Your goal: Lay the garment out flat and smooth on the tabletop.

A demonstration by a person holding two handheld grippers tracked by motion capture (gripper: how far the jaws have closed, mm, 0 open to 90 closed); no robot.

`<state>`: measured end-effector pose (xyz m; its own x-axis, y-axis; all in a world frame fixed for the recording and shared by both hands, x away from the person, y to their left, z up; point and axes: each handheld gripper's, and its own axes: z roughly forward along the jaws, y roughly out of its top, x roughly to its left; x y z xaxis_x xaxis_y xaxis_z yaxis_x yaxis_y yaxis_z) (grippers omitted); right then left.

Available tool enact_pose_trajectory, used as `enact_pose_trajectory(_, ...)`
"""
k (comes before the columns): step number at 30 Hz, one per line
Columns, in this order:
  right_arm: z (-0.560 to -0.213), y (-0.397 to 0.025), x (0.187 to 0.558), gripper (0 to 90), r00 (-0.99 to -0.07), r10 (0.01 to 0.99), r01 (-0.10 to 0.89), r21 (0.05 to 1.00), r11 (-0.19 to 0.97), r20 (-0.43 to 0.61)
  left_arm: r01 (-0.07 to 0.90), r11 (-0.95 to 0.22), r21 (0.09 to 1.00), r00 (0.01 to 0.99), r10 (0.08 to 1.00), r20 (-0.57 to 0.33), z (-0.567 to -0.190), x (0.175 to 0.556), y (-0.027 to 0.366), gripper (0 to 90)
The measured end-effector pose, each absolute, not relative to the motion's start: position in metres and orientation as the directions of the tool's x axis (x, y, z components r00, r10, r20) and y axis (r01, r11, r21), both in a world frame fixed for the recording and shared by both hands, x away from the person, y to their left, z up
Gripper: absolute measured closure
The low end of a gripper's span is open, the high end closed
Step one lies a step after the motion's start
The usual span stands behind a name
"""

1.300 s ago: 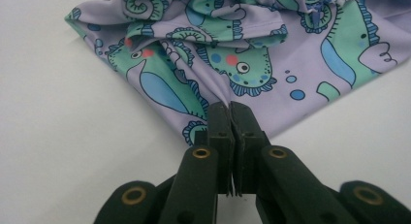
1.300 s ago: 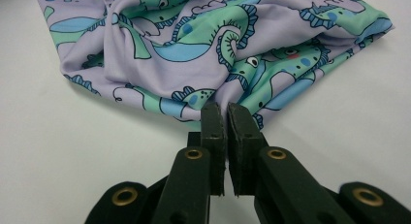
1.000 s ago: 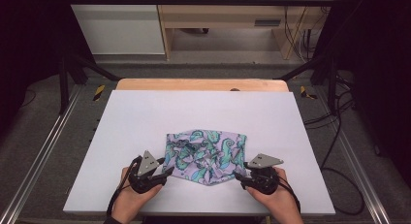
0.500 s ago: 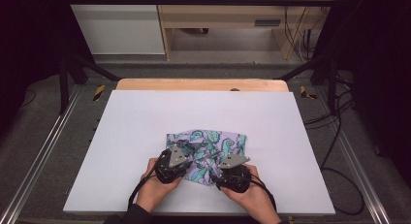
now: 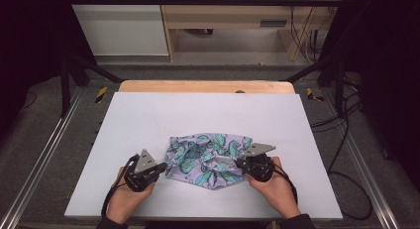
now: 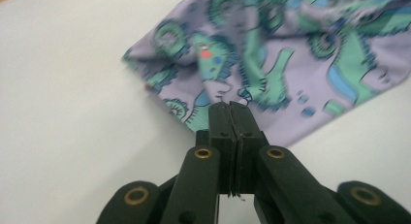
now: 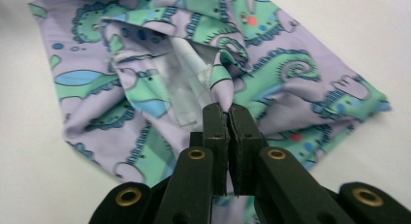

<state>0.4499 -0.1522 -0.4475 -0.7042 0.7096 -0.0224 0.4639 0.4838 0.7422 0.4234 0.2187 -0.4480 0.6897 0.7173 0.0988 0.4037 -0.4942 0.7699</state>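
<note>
Patterned cloth (image 5: 208, 157) spread wider than 0.5 s ago — tools pulled apart. Left tool (image 6: 231, 107) clamped on near edge, right tool (image 7: 227, 110) pinching a fold. Prob. mid-flattening on surface (image 5: 148, 115).

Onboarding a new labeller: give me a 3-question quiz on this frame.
1. True or false: the right gripper is shut on a fold of the patterned cloth.
2. The cloth lies on: A) a wooden floor B) the white table C) a tray.
3. In what state are the jaws of the left gripper?

Key: 1 true. 2 B. 3 Closed at the cloth's edge; whether they pinch fabric is unclear.
</note>
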Motion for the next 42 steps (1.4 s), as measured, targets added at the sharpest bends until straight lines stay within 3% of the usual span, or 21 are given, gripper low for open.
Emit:
enact_pose_trajectory(7,-0.456,-0.159,0.453,86.0,-0.703,0.712,0.485,0.732,0.478,0.002,0.432,-0.484,0.761,0.686,0.724,0.071,-0.459,0.416,0.24,86.3)
enact_pose_trajectory(12,-0.459,-0.156,0.444,62.4,-0.707,0.707,0.463,0.759,0.458,0.005,0.359,-0.454,0.816,0.698,0.711,0.089,-0.451,0.41,0.226,57.3)
enact_pose_trajectory(18,-0.459,-0.16,0.426,42.2,-0.686,0.728,0.435,0.799,0.416,-0.005,0.286,-0.47,0.835,0.742,0.66,0.117,-0.447,0.416,0.182,43.5)
enact_pose_trajectory(24,-0.463,-0.163,0.406,28.2,-0.674,0.739,0.403,0.836,0.372,-0.004,0.286,-0.558,0.779,0.763,0.624,0.167,-0.457,0.434,0.14,44.4)
enact_pose_trajectory(29,-0.467,-0.164,0.399,26.1,-0.674,0.738,0.381,0.856,0.348,0.0,0.303,-0.596,0.743,0.739,0.64,0.212,-0.464,0.449,0.127,47.9)
enact_pose_trajectory(32,-0.47,-0.166,0.399,27.7,-0.669,0.743,0.39,0.86,0.328,0.02,0.306,-0.615,0.727,0.733,0.64,0.233,-0.465,0.459,0.12,55.6)
enact_pose_trajectory(36,-0.476,-0.166,0.399,29.1,-0.663,0.748,0.403,0.854,0.329,0.025,0.303,-0.632,0.713,0.741,0.627,0.24,-0.461,0.469,0.113,76.2)
enact_pose_trajectory(39,-0.476,-0.165,0.398,29.7,-0.664,0.747,0.4,0.854,0.332,0.02,0.326,-0.57,0.754,0.717,0.669,0.196,-0.449,0.476,0.125,88.2)
enact_pose_trajectory(42,-0.476,-0.165,0.398,29.9,-0.668,0.744,0.395,0.857,0.332,0.019,0.373,-0.499,0.782,0.668,0.73,0.147,-0.438,0.485,0.152,89.4)
